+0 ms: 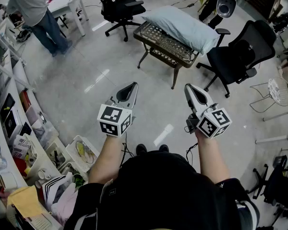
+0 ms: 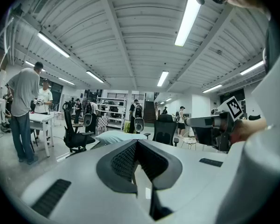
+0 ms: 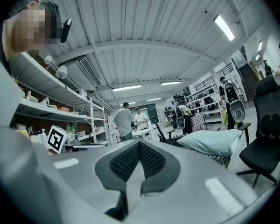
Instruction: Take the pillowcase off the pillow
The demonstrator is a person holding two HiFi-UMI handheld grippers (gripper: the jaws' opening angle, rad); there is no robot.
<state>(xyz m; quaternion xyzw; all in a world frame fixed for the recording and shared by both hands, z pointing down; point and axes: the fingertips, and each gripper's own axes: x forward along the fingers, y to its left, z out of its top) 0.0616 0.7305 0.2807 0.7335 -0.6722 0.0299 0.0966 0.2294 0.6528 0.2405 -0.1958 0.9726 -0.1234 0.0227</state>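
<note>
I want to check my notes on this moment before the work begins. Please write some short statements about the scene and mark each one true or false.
1. The pillow lies on the lattice table. True.
2. The left gripper holds the pillowcase. False: its jaws are shut on nothing, away from the pillow.
3. The right gripper is shut and empty. True.
4. Nobody else is in the room. False: a person stands by a white table.
</note>
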